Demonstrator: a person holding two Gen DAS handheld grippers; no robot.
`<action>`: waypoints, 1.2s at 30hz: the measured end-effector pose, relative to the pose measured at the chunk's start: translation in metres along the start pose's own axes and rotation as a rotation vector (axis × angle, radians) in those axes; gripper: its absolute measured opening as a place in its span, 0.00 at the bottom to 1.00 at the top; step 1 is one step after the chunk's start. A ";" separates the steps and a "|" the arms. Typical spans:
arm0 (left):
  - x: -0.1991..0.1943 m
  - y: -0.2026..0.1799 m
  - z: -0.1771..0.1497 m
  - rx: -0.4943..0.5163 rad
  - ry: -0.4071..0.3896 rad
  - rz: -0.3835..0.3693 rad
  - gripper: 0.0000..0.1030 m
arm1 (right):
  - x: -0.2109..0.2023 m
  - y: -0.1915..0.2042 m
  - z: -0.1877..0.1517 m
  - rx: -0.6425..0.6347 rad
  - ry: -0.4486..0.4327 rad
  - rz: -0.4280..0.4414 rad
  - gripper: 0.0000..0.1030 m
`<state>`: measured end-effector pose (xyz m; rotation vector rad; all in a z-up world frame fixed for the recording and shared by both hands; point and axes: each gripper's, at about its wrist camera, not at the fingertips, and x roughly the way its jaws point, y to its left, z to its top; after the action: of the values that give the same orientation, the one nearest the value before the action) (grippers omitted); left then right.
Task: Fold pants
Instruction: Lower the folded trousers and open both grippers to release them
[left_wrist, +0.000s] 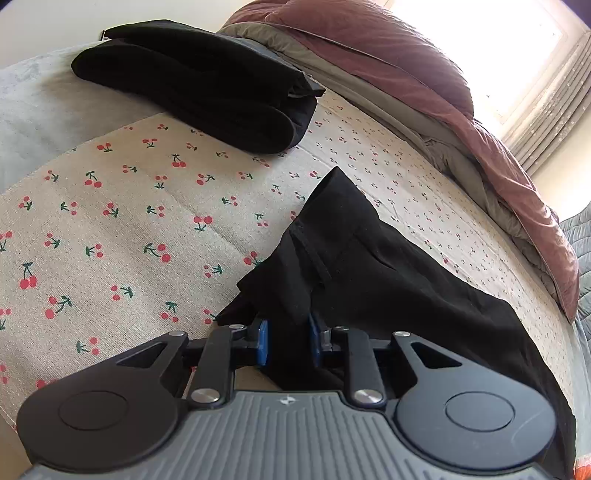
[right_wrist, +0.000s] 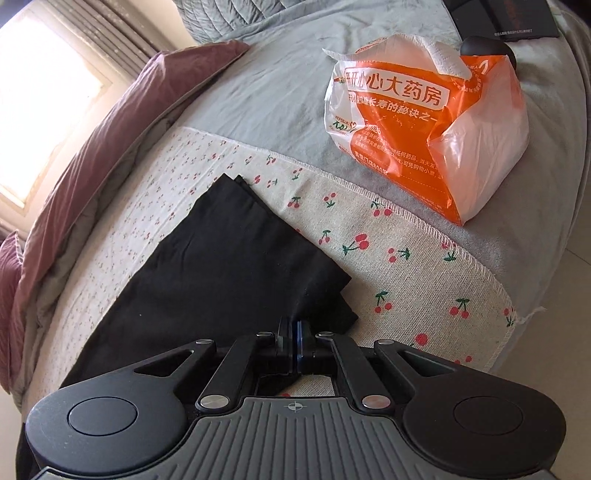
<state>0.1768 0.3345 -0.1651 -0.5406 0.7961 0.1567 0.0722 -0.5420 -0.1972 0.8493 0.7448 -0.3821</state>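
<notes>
Black pants (left_wrist: 369, 280) lie partly folded on a cherry-print cloth (left_wrist: 129, 221) spread over the bed. In the left wrist view a bunched end with a seam rises between the blue pads of my left gripper (left_wrist: 289, 341). The jaws stand a little apart and the pads do not clearly press on the cloth. In the right wrist view the pants (right_wrist: 221, 273) lie flat as a dark folded panel. My right gripper (right_wrist: 294, 345) is shut on the near corner of it, pads together.
A second black garment (left_wrist: 207, 92), folded, sits at the far left of the cloth. A pink duvet (left_wrist: 406, 74) is heaped along the window side. An orange-and-white plastic bag (right_wrist: 424, 122) stands on the grey bedspread (right_wrist: 280, 92), with a dark box (right_wrist: 506, 18) behind it.
</notes>
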 end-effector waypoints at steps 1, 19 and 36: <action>0.000 -0.003 0.000 0.018 0.001 0.011 0.14 | 0.000 0.001 0.000 -0.006 0.000 -0.003 0.01; -0.011 0.001 -0.001 -0.090 0.028 -0.035 0.65 | -0.022 -0.022 0.004 0.135 -0.078 0.050 0.29; 0.002 -0.006 -0.001 -0.082 0.040 0.029 0.67 | -0.038 -0.026 -0.021 0.075 -0.229 -0.069 0.00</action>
<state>0.1796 0.3285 -0.1642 -0.6114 0.8396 0.2060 0.0219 -0.5406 -0.1921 0.8353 0.5507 -0.5618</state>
